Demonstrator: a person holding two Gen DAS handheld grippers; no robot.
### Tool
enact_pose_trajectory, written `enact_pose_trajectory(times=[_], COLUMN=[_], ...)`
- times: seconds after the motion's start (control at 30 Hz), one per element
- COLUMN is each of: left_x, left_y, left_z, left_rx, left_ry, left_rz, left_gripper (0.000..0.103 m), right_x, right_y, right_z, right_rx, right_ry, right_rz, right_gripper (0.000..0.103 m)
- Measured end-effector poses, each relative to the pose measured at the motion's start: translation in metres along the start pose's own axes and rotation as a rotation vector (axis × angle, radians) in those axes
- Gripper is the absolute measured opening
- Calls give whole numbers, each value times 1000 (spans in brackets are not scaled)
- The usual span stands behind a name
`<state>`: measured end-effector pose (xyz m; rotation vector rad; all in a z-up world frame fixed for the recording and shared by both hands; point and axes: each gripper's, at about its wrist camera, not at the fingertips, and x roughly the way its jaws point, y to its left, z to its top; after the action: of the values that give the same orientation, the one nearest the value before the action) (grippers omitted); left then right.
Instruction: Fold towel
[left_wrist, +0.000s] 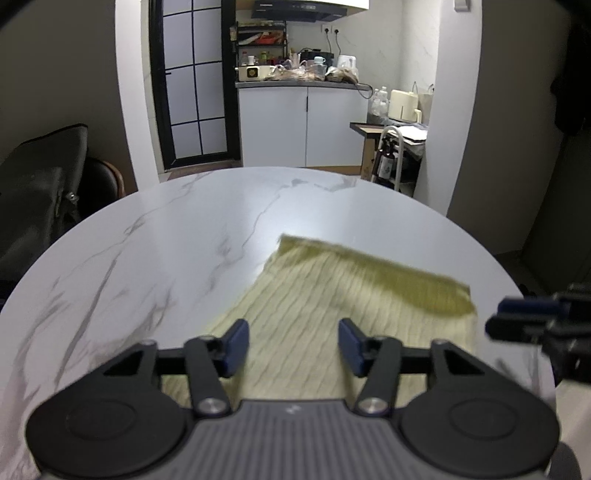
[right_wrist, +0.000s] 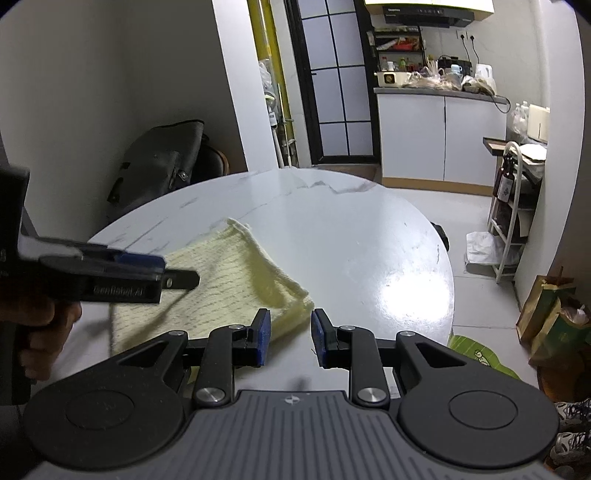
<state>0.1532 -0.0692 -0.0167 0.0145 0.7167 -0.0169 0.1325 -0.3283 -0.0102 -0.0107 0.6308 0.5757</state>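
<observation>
A pale yellow knitted towel (left_wrist: 332, 306) lies on the round white marble table (left_wrist: 184, 229), with a darker yellow band along its far edge. My left gripper (left_wrist: 293, 345) hovers open above the towel's near part, with nothing between its blue pads. In the right wrist view the towel (right_wrist: 229, 280) lies folded at the table's near left. My right gripper (right_wrist: 290, 330) is open, its fingers straddling the towel's near right corner. The left gripper (right_wrist: 122, 273) shows over the towel in the right wrist view, and the right gripper (left_wrist: 535, 321) shows at the right edge of the left wrist view.
The table (right_wrist: 369, 258) edge curves close on the right. A dark bag (right_wrist: 159, 166) rests on a chair behind the table. A white shelf cart (right_wrist: 513, 206) and paper bags (right_wrist: 554, 317) stand on the floor to the right. A kitchen counter (left_wrist: 303, 85) lies beyond.
</observation>
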Motion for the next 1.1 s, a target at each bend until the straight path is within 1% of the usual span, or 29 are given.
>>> enact_pose_trajectory(times=[0.1, 0.17, 0.23, 0.4, 0.5, 0.57, 0.73, 0.83, 0.87, 0.9, 0.97, 1.1], left_x=[-8, -13, -19, -31, -45, -50, -64, -78, -83, -87, -92, -102], left_y=[1, 0, 1, 10, 15, 19, 24, 26, 26, 25, 24, 25], left_z=[-7, -12, -18, -24, -32, -36, -47, -56, -59, -62, -67, -77], left_rx=[7, 10, 5, -47, -66, -76, -71, -61, -48, -36, -19, -13], left_ry=[-5, -16, -23, -42, -100, -111, -136, -172, -185, -197, -215, -244], left_rz=[16, 28, 31, -4, -48, -71, -77, -93, -107, -117, -123, -142], left_gripper=[65, 68, 69, 69, 69, 69, 69, 69, 69, 70, 72, 77], right_x=[-9, -14, -20, -32, -39, -42, -51, -56, -56, -58, -60, -64], right_y=[7, 11, 17, 30, 37, 41, 51, 57, 58, 61, 66, 72], right_z=[-1, -3, -5, -9, -11, -12, -19, -24, -24, -27, -32, -40], right_rx=[2, 1, -5, -29, -33, -32, -39, -51, -54, -69, -90, -90], right_ry=[-11, -17, -18, -19, -26, -31, -38, -39, -39, -45, -59, -82], right_rz=[4, 5, 6, 10, 8, 8, 10, 8, 7, 4, -3, -4], right_gripper=[28, 28, 28, 28, 29, 32, 33, 33, 36, 44, 51, 58])
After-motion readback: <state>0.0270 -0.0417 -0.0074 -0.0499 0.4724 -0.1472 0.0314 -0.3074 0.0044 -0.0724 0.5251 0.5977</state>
